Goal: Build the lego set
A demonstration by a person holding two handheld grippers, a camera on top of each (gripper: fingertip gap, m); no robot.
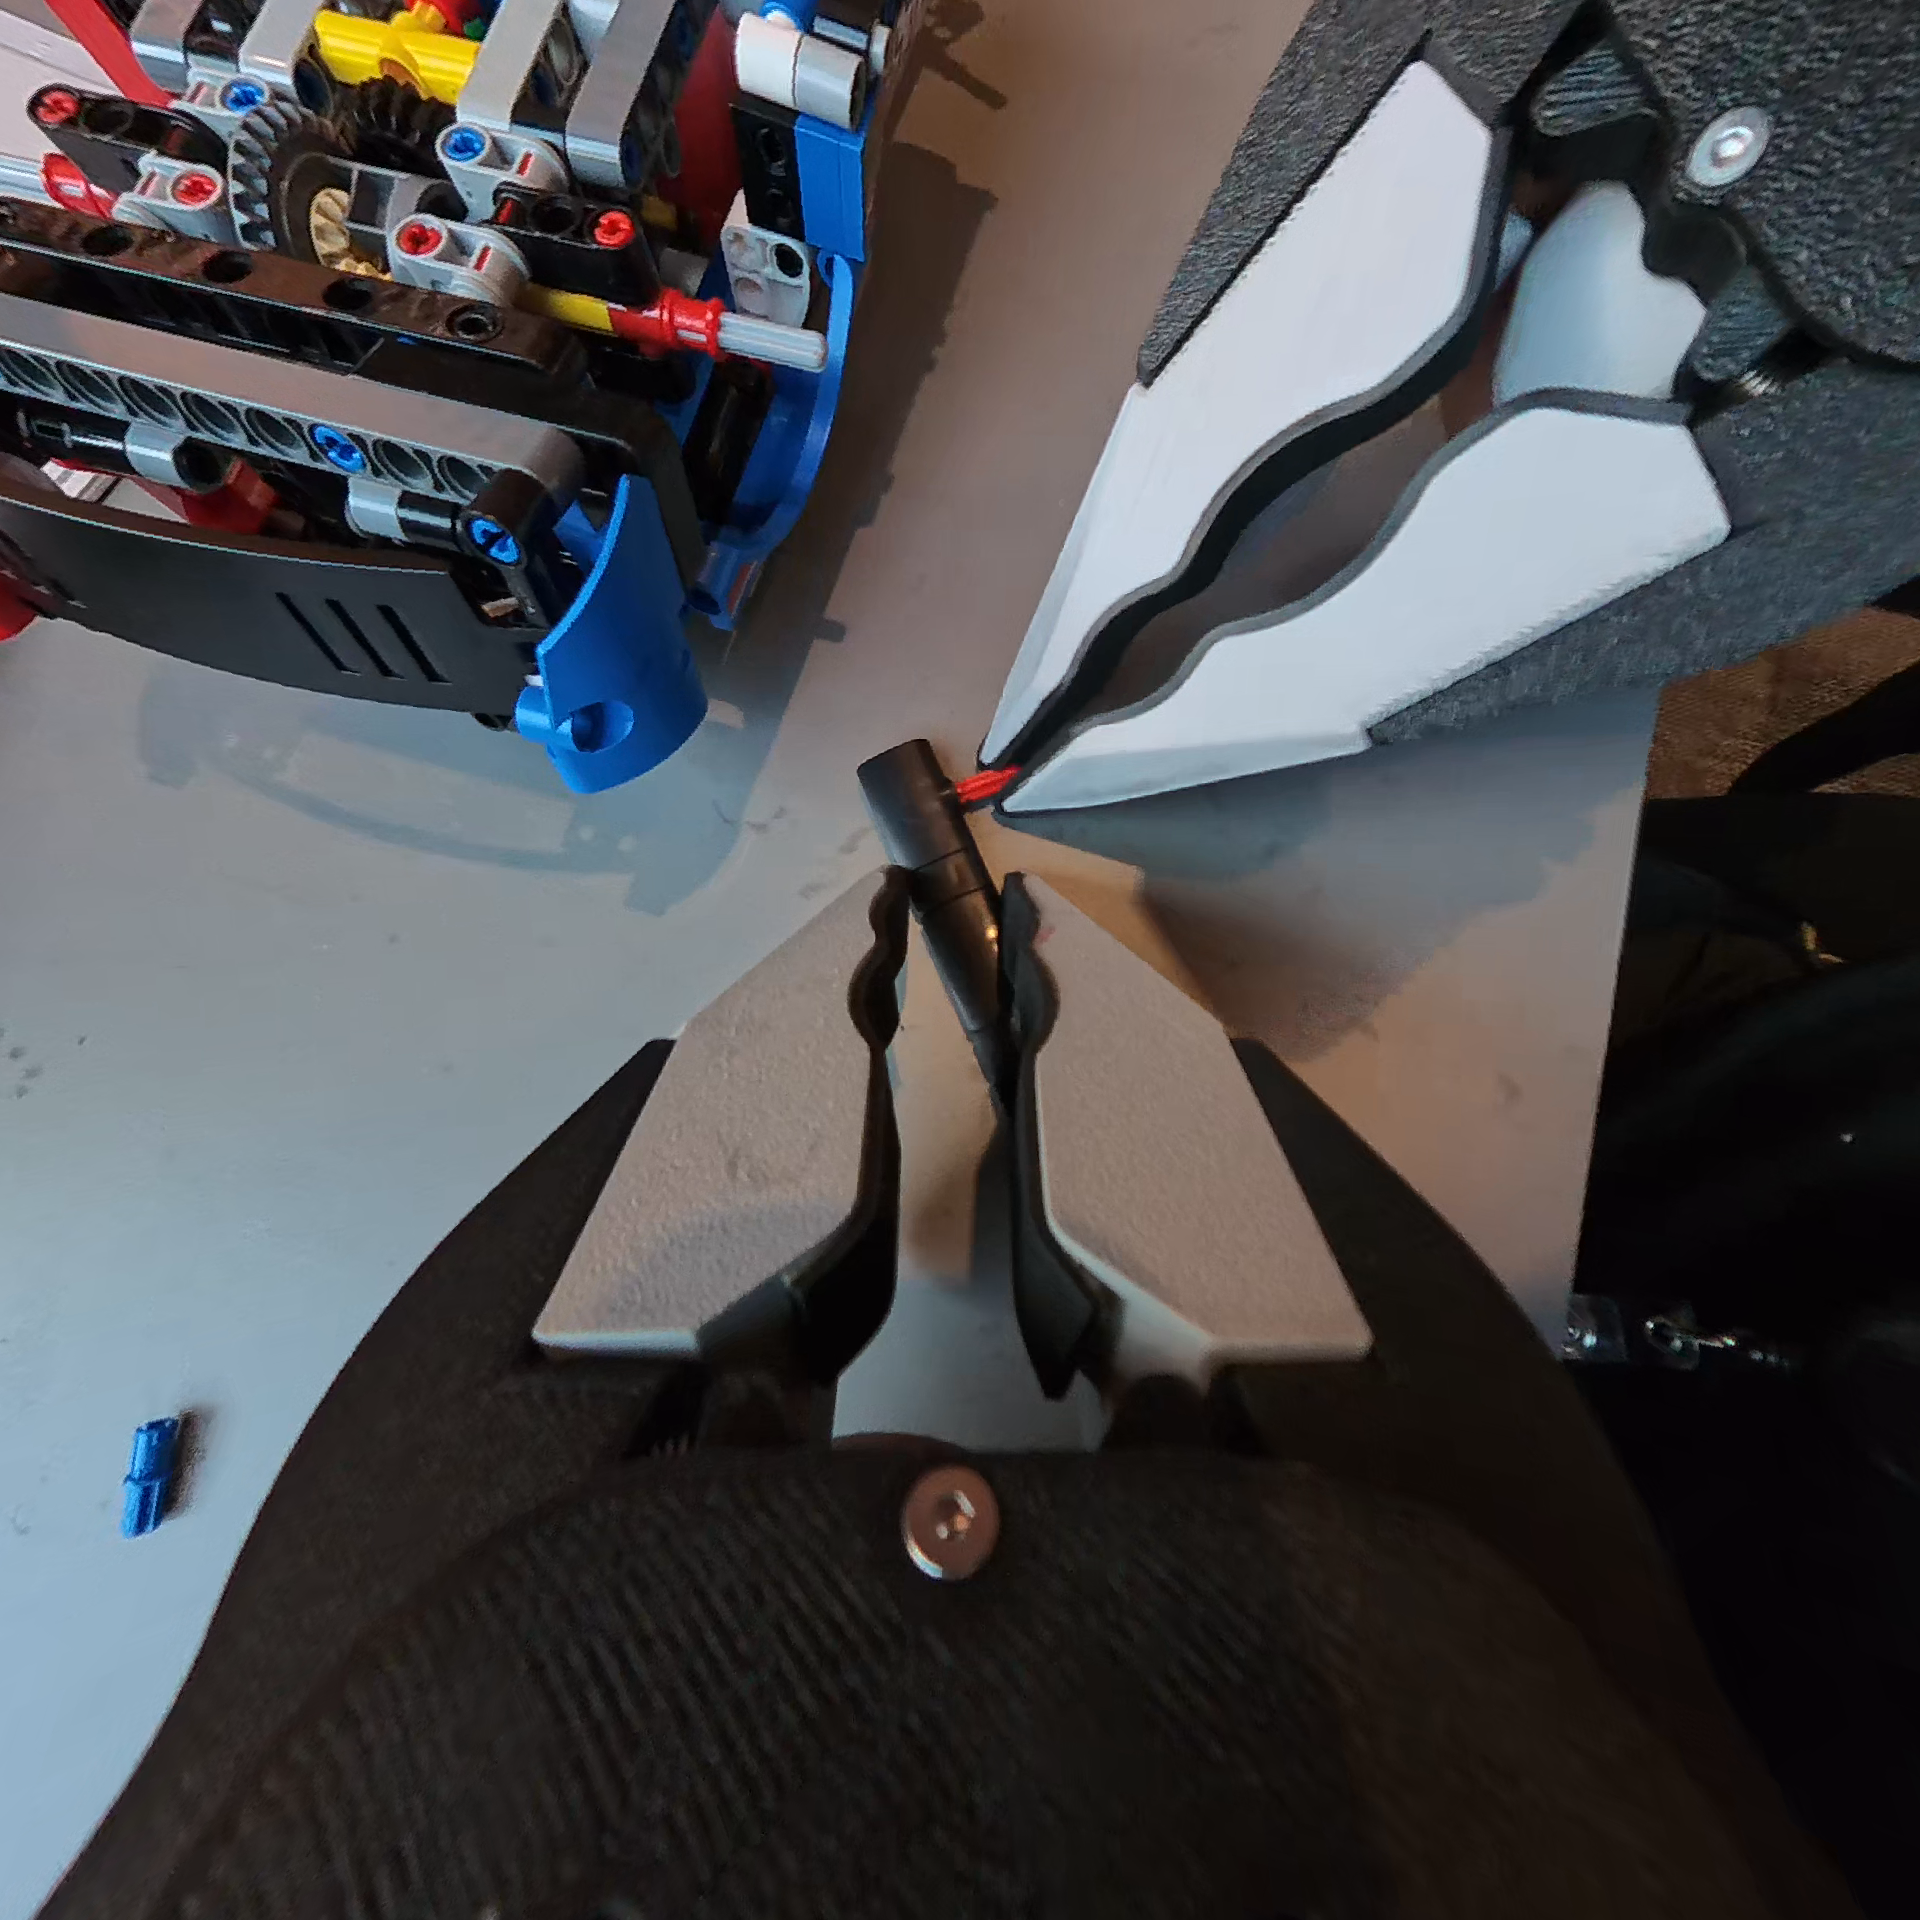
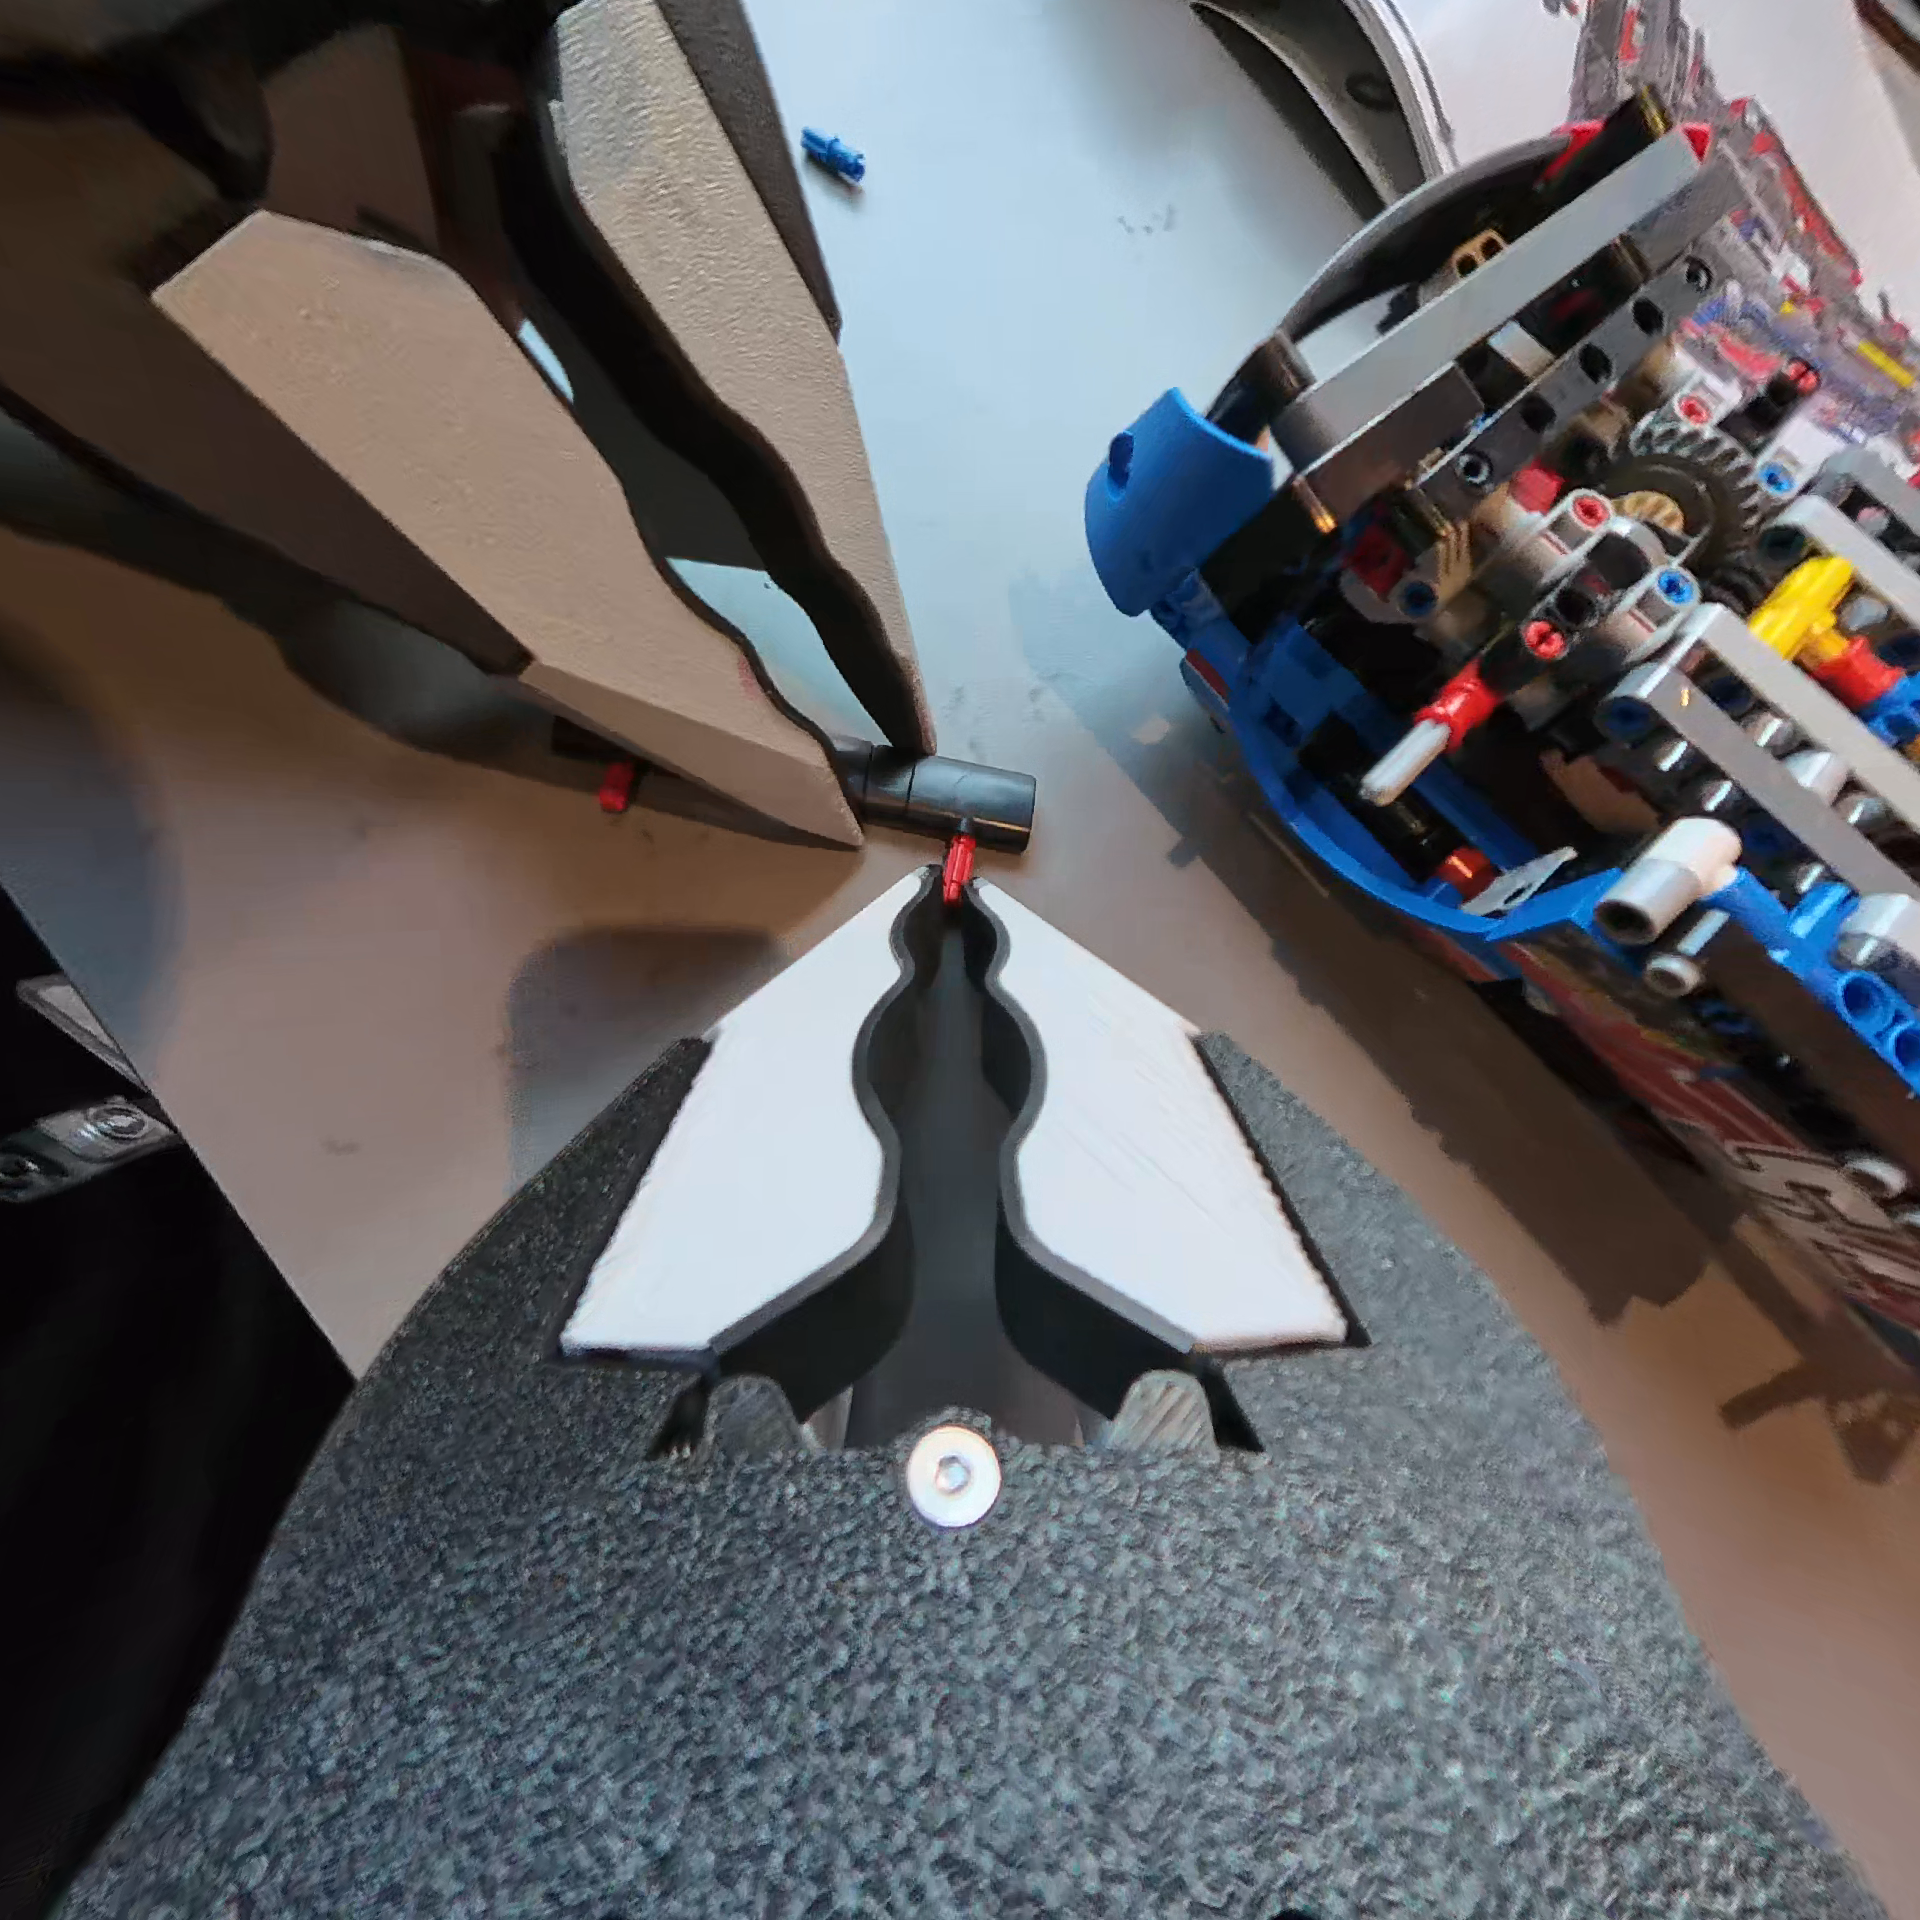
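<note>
**Two grippers, one pin-to-connector mate in progress**

Step in hand, by judgement: pressing red pin into side of black tubular connector.

- Left gripper: clamped on the connector's narrow end, barrel sticking out past the tips.
- Right gripper: pinched tight on the pin's tail, pin tip touching or just inside the connector; seating depth unclear.
- Next: probably a straight push along pin axis, connector held against twist.
- Half-built model well apart on grey table: glossy beams, gear, blue curved panels.
- Loose blue pin near left gripper body.
- Matte fingers, wavy black-lined inner edges.
</note>
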